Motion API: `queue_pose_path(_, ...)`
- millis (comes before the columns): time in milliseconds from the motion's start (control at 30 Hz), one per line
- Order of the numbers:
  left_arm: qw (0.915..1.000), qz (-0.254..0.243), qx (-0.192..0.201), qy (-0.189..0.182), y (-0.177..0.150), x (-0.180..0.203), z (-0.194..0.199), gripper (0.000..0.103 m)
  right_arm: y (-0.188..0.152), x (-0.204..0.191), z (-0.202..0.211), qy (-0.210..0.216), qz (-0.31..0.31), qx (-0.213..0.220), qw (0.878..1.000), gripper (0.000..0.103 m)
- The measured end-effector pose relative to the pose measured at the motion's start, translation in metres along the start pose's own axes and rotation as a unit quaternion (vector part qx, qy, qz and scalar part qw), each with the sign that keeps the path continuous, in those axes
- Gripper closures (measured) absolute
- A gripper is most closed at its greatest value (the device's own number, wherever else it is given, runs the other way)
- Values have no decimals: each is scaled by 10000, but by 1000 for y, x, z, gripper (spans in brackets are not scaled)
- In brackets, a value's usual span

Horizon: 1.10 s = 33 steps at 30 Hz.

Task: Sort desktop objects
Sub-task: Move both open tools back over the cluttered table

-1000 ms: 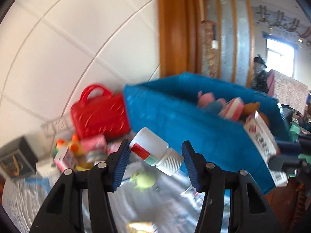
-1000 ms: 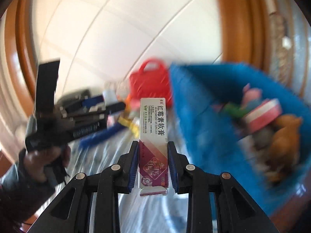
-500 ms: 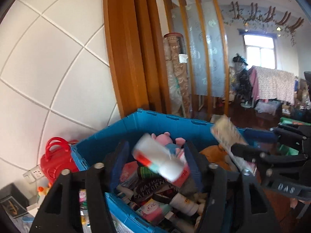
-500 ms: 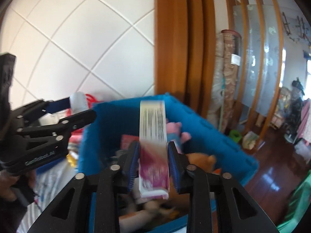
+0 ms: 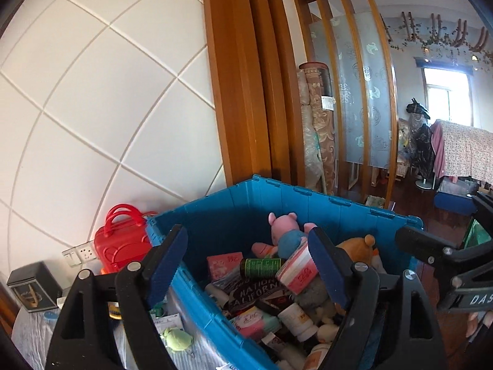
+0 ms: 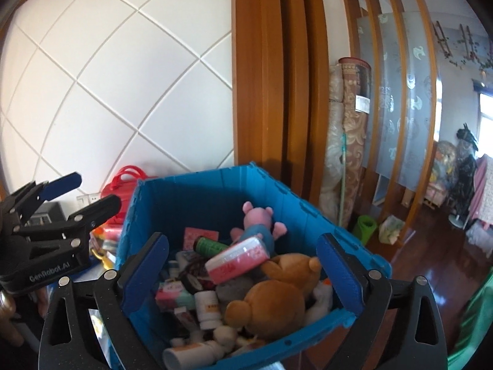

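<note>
A blue plastic bin [image 5: 308, 194] [image 6: 215, 191] holds a pile of sorted things: a pink pig plush [image 5: 285, 231] [image 6: 258, 219], a brown bear plush [image 6: 277, 302], a green-capped bottle [image 5: 262, 267], white pill bottles [image 6: 209, 305] and small boxes. My left gripper [image 5: 246, 265] is open and empty above the bin's left side. My right gripper [image 6: 243, 268] is open and empty above the bin. Each gripper shows at the edge of the other's view.
A red toy handbag [image 5: 121, 243] and a wall socket [image 5: 83, 251] stand left of the bin by the tiled wall. A black box [image 5: 32, 286] and a green plush [image 5: 177, 339] lie on the striped cloth. A wooden door frame [image 5: 246, 92] rises behind the bin.
Both grippers moved over the bin and opened. The white bottle left my left gripper and the purple-and-white box left my right gripper; both grippers are now empty.
</note>
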<state>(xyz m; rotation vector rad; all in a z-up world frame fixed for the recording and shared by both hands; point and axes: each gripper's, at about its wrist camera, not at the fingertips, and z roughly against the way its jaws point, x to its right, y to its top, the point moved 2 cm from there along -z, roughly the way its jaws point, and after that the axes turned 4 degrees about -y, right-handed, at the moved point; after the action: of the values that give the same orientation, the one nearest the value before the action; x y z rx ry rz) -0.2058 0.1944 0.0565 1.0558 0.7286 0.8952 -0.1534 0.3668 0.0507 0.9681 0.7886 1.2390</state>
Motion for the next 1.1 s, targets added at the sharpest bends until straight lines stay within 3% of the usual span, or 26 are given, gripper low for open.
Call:
queue_pose_path(267, 10000, -18, 77, -34, -30, -15, 64, 23, -20, -31, 62, -312, -129, 164, 9993, 1)
queue_pose_path(433, 9997, 35, 120, -226, -60, -30, 119, 22, -51, -67, 113, -278, -229, 102, 9993, 1)
queue_pose_path(500, 9997, 17, 174, -197, -71, -33, 137, 17, -66, -80, 131, -306, -187, 113, 9993, 0)
queue_pose_path(633, 9995, -67, 270, 155, -92, -39, 173, 3, -96, -101, 158, -256, -96, 55, 9996, 0)
queue_pose_path(767, 9988, 80, 257, 398, -106, -46, 199, 1, -114, -108, 168, -51, -194, -102, 9997, 0)
queue_pose_path(900, 9929, 215, 264, 1137, -117, -51, 219, 1, -121, -111, 174, 114, -177, -244, 9995, 0)
queue_pose_path(1000, 9928, 405, 254, 1096, -124, -54, 225, 1, -122, -112, 180, 153, -109, -223, 9996, 0)
queue_pose_path(1100, 9883, 540, 172, 1413, -132, -57, 229, 1, -122, -114, 184, 255, -20, -186, 9995, 0)
